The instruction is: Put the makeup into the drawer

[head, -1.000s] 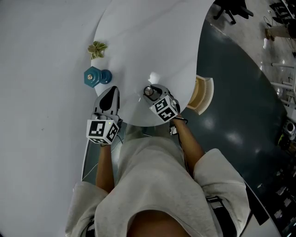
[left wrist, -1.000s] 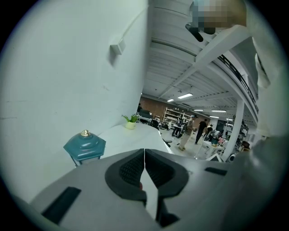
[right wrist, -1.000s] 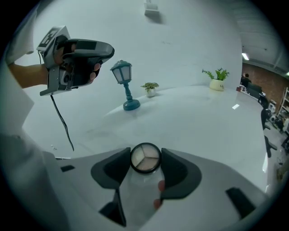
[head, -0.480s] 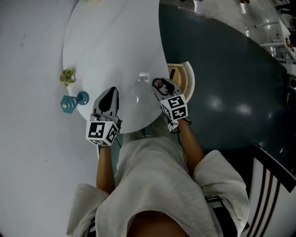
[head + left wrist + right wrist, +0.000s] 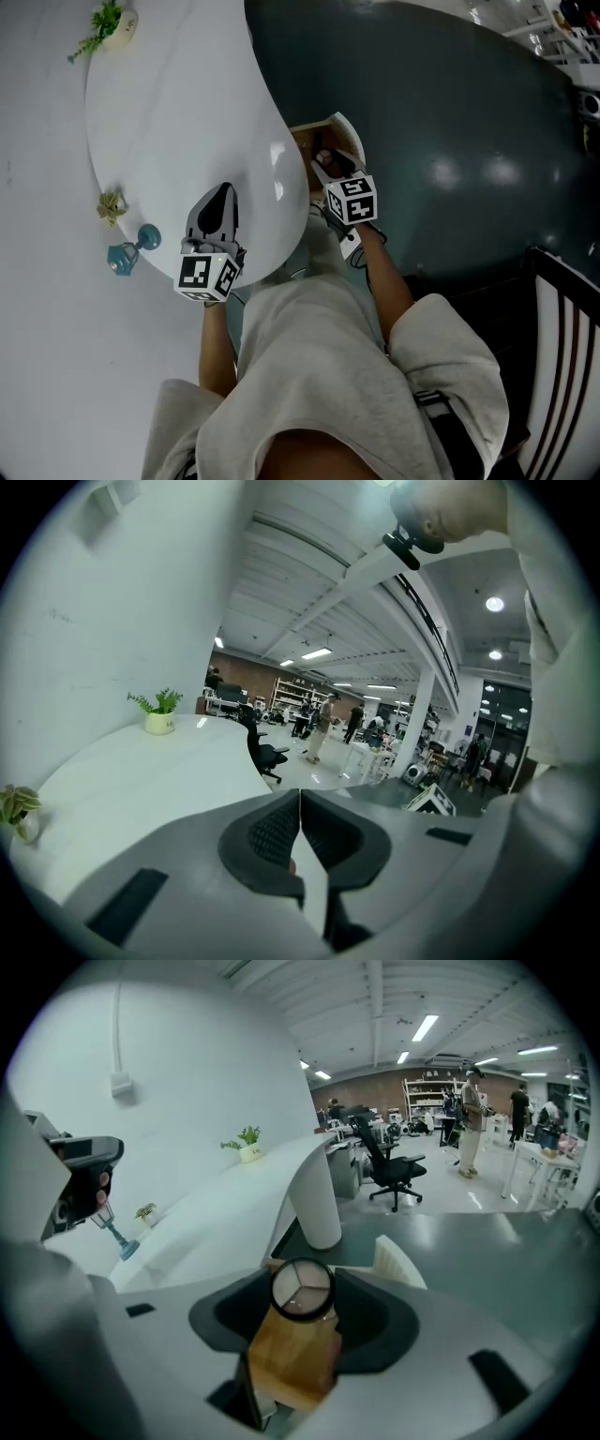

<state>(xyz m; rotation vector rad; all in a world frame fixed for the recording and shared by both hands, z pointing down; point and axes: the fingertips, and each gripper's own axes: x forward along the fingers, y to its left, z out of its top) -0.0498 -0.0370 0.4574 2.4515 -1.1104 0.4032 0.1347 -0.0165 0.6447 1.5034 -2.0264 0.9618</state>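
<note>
The table top is smooth, glossy white and throws back lamp glare. At two o'clock in the head view, the floor is polished dark grey-green with bright reflections. The drawer shows bare, matt, light-brown wood. The compact has a black plastic rim and a shiny clear lid. The left gripper and right gripper have matt grey plastic shells, the left with ribbed black rubbery pads. The person's top is soft, fleecy cloth.

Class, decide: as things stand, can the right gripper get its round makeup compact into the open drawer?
Probably yes. The right gripper, shut on the compact, hangs over the open drawer; its wooden floor shows bare under the jaws, with nothing between.
</note>
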